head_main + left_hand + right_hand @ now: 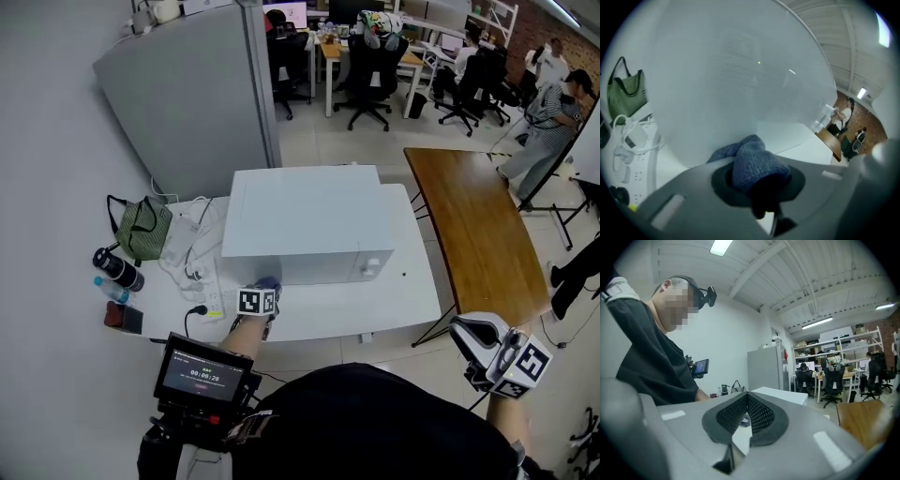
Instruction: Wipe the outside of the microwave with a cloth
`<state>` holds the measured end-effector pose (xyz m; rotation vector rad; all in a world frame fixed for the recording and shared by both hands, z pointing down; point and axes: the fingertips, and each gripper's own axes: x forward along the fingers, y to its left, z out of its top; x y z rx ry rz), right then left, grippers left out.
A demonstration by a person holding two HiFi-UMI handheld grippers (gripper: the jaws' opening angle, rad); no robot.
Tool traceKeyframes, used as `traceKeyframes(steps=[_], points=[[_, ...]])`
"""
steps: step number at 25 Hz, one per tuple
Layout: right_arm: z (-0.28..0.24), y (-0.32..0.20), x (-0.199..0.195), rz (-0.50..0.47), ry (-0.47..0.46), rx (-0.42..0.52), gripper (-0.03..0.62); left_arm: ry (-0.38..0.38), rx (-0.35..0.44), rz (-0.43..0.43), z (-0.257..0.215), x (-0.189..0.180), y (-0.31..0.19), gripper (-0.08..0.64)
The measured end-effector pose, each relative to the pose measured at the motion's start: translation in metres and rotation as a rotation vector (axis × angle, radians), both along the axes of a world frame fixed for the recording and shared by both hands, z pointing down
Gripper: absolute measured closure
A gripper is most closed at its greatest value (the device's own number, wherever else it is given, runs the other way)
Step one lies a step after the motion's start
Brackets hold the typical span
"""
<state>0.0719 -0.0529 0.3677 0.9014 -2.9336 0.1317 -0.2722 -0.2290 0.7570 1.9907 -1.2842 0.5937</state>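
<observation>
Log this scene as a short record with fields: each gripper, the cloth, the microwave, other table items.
Left gripper: shut on blue knitted cloth
Cloth: at the near left corner of the white box microwave, low down
Right gripper: shut, empty, held off the white table's right side
Other items: green striped bag, dark bottle, white power strip, left of microwave

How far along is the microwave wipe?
Done: the blue cloth is picked up, clamped in the left gripper. In hand: it is at the microwave's near side, low by its left corner. Left: no wiped patch shows, so count the top and other sides as pending. The right gripper is shut, empty, off the table.
</observation>
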Motion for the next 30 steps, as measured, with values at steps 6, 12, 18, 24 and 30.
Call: traceKeyframes(steps=[6, 12, 18, 24, 30], points=[[0.013, -0.01, 0.132, 0.085, -0.048, -0.023, 0.588, -0.032, -0.059, 0.065, 0.012, 0.132, -0.011, 0.5], [0.013, -0.006, 0.228, 0.181, -0.083, -0.019, 0.588, -0.032, -0.081, 0.167, 0.009, 0.26, -0.026, 0.499], [0.02, 0.011, 0.278, 0.259, -0.108, -0.036, 0.588, -0.007, -0.134, 0.112, 0.018, 0.273, -0.024, 0.499], [0.016, 0.006, 0.271, 0.226, -0.139, -0.004, 0.588, 0.003, -0.13, 0.137, 0.011, 0.265, -0.015, 0.499], [0.021, -0.022, 0.236, 0.08, -0.199, 0.005, 0.588, -0.001, -0.082, 0.011, -0.02, 0.188, 0.01, 0.499]])
